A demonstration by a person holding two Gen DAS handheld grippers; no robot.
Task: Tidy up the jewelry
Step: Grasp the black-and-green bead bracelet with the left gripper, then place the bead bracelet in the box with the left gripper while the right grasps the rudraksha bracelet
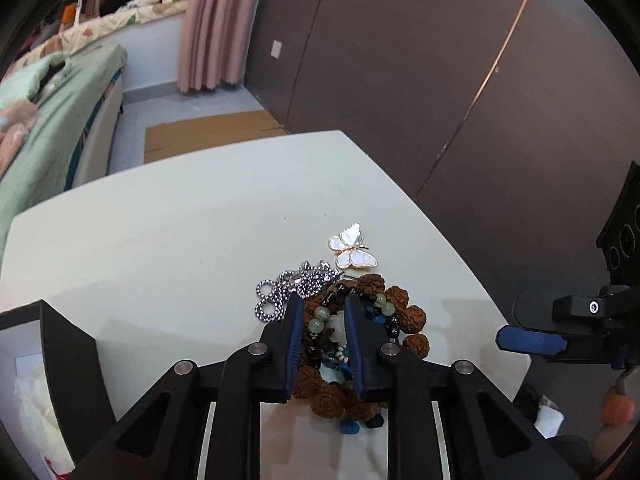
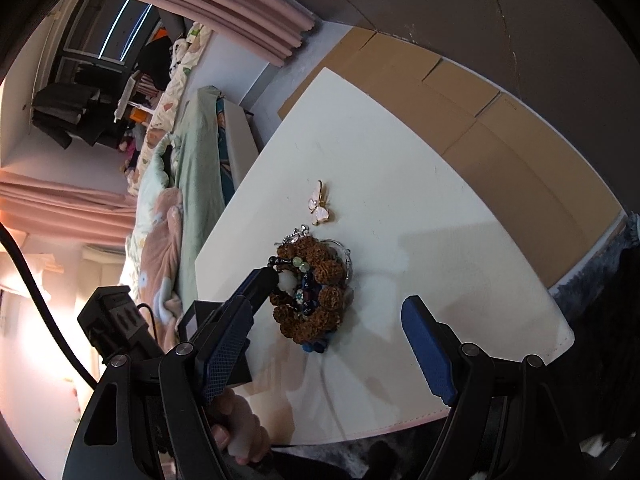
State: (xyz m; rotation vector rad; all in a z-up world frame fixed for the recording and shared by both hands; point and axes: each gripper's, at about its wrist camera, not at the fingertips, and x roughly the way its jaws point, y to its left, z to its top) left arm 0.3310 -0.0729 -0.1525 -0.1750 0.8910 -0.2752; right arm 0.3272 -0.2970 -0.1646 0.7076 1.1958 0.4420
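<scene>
On a white table, the left gripper noses into a heap of jewelry, its blue fingers drawn close around a green-and-white bead bracelet at the pile's centre; whether the pads actually press it cannot be told. The right gripper hangs wide apart and empty at 5 o'clock of the heap, holding nothing. A brown seed bracelet rings the beads, a silver chain lies at 10 o'clock, and a butterfly brooch at 1 o'clock, just clear. The likely snag: tangled strands would come up together, or drag the chain and nudge the brooch. Only the left view shows a dark box at the table's 8 o'clock; only the right shows a hand beneath that gripper
</scene>
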